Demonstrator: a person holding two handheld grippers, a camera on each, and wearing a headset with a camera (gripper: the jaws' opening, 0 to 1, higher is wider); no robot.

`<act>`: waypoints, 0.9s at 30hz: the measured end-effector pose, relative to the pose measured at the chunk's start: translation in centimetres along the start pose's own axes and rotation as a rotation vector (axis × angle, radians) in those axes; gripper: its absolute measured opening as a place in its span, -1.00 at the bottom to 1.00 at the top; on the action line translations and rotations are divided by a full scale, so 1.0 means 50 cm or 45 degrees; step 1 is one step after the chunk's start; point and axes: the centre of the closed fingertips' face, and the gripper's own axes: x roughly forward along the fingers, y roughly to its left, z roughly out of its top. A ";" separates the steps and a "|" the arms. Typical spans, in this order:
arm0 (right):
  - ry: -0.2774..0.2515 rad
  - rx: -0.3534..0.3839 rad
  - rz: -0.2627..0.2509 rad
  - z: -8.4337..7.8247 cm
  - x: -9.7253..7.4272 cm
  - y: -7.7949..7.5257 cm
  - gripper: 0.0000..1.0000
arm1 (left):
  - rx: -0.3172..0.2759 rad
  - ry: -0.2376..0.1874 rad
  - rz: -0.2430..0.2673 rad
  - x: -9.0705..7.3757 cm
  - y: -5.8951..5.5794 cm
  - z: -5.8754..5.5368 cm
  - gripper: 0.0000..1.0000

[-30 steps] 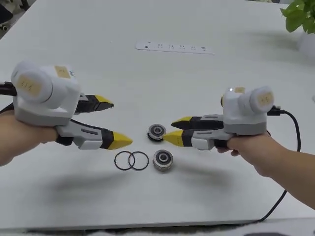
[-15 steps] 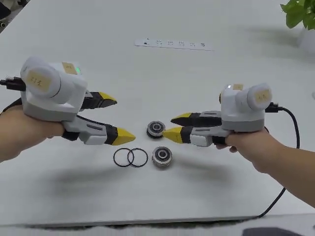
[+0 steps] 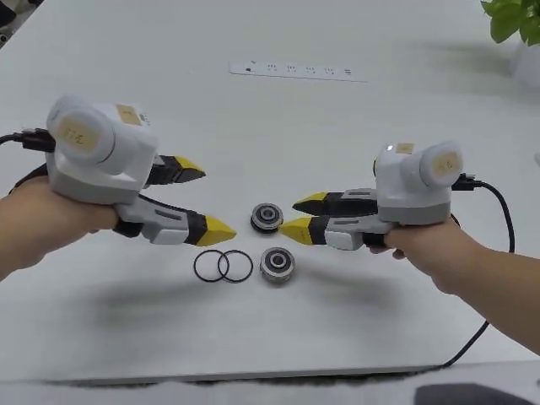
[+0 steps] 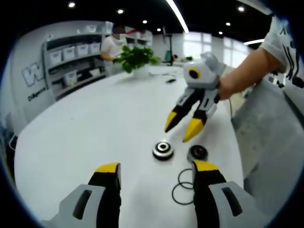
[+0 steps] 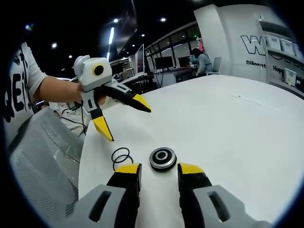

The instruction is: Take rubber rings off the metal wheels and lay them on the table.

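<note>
While my left gripper (image 3: pixel 205 200) hangs over the table (image 3: pixel 253 135) with its yellow-tipped jaws spread wide and nothing between them, my right gripper (image 3: pixel 289 217) holds its jaws a smaller way apart, also empty. The right tips point at the far wheel (image 3: pixel 267 217), which lies flat just beside them, not touching as far as I can tell. In the right gripper view that wheel sits just ahead of the gap between my jaws. The near wheel (image 3: pixel 277 264) lies flat a little closer to me, just below the right tips in the head view and apart from the far wheel. Two rubber rings (image 3: pixel 223 266) lie flat on the table just left of the near wheel, overlapping each other, close to that wheel but not on it. My left gripper's lower tip hangs near them. In the left gripper view they lie by the inner edge of my right-hand jaw, with both wheels ahead of the gap and the right gripper beyond. Whether either wheel carries a ring I cannot tell. My left hand (image 3: pixel 42 224) and right hand (image 3: pixel 426 253) grasp the handles. A black cable (image 3: pixel 498 219) trails from the right gripper toward the near table edge. Well beyond, a white power strip (image 3: pixel 299 72) lies flat, and a green plant (image 3: pixel 510 21) stands at the far right.
</note>
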 end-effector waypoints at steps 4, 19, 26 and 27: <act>0.009 -0.003 -0.004 -0.006 0.000 -0.002 -0.46 | -0.005 0.003 -0.007 0.006 -0.002 -0.001 0.22; 0.022 -0.005 -0.017 -0.018 0.001 -0.009 -0.47 | 0.005 0.031 -0.033 0.034 -0.012 -0.006 0.17; 0.025 -0.011 -0.017 -0.020 0.006 -0.008 -0.47 | 0.001 0.035 -0.037 0.044 -0.014 -0.007 0.14; 0.025 -0.012 -0.016 -0.019 0.007 -0.007 -0.47 | 0.001 0.034 -0.037 0.045 -0.014 -0.006 0.14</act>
